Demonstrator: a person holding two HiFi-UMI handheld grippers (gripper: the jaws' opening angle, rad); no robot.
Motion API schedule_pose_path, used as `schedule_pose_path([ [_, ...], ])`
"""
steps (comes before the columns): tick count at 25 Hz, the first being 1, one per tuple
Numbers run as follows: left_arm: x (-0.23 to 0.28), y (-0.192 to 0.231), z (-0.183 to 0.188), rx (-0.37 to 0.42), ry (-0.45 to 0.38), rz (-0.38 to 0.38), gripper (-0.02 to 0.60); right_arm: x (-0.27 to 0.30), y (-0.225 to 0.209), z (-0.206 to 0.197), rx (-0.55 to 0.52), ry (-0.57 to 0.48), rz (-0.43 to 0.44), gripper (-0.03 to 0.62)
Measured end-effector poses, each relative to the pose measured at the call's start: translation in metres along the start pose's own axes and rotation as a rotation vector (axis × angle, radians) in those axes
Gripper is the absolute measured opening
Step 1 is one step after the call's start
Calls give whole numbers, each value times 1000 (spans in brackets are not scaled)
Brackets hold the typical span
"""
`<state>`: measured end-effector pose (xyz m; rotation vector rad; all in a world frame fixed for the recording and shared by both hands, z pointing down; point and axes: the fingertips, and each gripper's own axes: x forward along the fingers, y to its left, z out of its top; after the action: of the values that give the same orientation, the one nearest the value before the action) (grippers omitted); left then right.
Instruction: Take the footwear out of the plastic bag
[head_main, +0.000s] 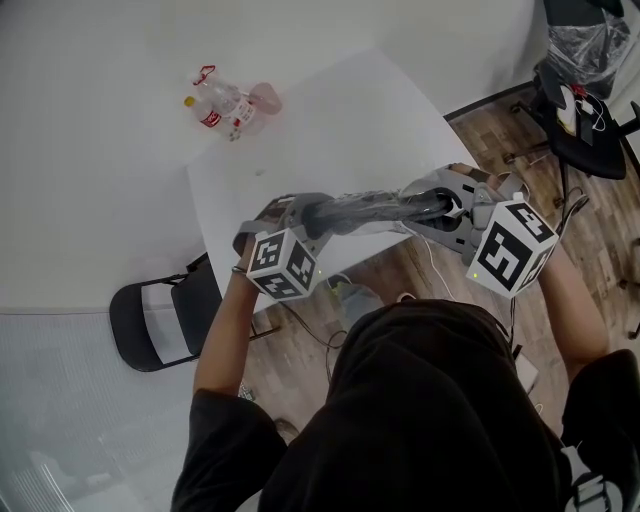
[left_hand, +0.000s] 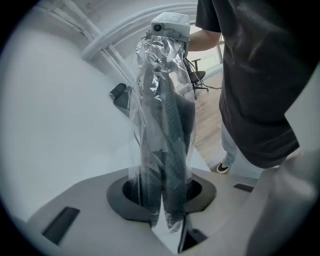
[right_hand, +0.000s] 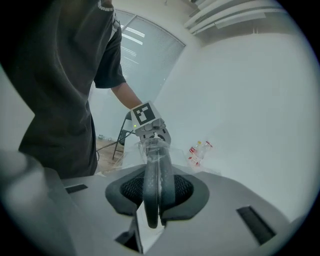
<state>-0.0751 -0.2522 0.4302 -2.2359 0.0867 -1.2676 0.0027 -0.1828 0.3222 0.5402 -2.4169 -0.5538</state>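
Head view: shows a clear plastic bag (head_main: 350, 222) with dark footwear (head_main: 385, 208) inside, stretched roughly level in the air between two hand-held grippers. Hangs over the near edge of the white tabletop (head_main: 330, 130), touching no surface.

Left gripper (left_hand: 167, 220): closed on one end of the plastic bag. Pinches crumpled film and a dark part of the footwear together between the pads. From here the bag runs straight away to the other gripper at the far end.

Right gripper (right_hand: 156, 212): closed on the opposite end. Clamps two dark, rubbery bands of the footwear edge-on between the textured pads. Shows clear film further along the footwear; whether film also lies under these pads cannot be told.

Footwear: mostly enclosed in the bag, not yet drawn out.

Surroundings: small bottles (head_main: 225, 102) lying together at the far left corner of the tabletop, well apart from the bag. Black folding chair (head_main: 160, 320) on the floor to the left of the tabletop; second dark chair (head_main: 585, 135) at upper right on the wooden floor (head_main: 500, 130).
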Motion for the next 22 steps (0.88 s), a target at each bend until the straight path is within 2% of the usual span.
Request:
schedule_pose_path([
  [5, -2, 2, -3, -30, -4, -3, 130, 5, -2, -1, 11, 15, -7, 87],
  [10, 0, 9, -4, -36, 2, -13, 130, 16, -7, -14, -18, 80, -14, 87],
  [18, 5, -5, -6, -59, -11, -52, 130, 19, 1, -17, -9, 50, 51, 79],
  [22, 6, -5, -7, -69, -9, -42, 130, 18, -1, -17, -5, 49, 53, 78],
])
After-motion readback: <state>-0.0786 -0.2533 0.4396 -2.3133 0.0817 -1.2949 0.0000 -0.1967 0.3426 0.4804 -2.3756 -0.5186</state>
